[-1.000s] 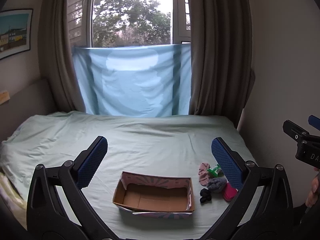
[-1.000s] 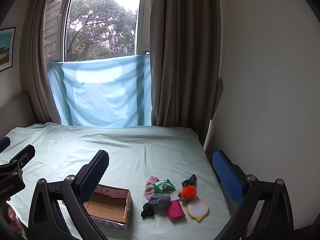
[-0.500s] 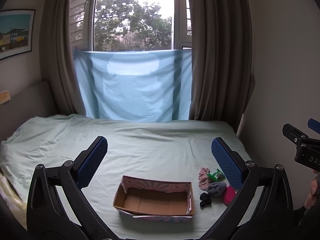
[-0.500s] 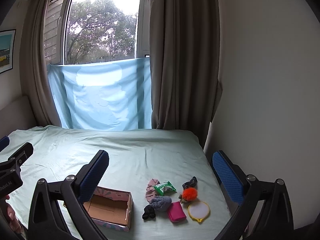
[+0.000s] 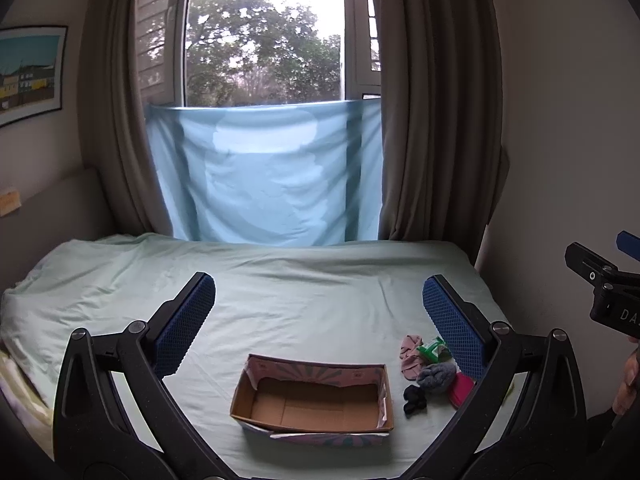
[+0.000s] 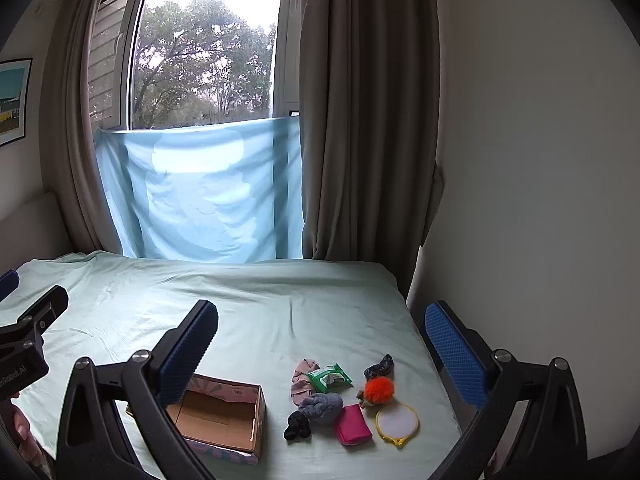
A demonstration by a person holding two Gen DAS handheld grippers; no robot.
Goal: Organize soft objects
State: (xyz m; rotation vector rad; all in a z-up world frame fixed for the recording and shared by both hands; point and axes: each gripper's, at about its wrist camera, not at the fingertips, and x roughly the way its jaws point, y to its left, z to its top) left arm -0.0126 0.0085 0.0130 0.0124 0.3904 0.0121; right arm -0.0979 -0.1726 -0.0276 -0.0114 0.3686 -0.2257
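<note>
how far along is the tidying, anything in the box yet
Nothing looks done: the cardboard box is empty. Nothing is in hand either; the left gripper and right gripper both hover over the bed with jaws wide apart. All the sorting is left: the pink sock, green packet, grey fuzzy piece, black scrunchie, pink pouch, orange pompom, dark scrunchie and yellow-rimmed mirror lie beside the box.

Both fisheye views look from above the near end of the pale green bed (image 5: pixel 304 300) toward the window with the blue cloth (image 6: pixel 200 196), each framed by its own blue-padded jaws at the lower corners. The left wrist view faces the open cardboard box (image 5: pixel 316 396) at lower centre. The right wrist view sits further right, with that box (image 6: pixel 224 412) at lower left. Each view catches the other gripper at its edge.
</note>
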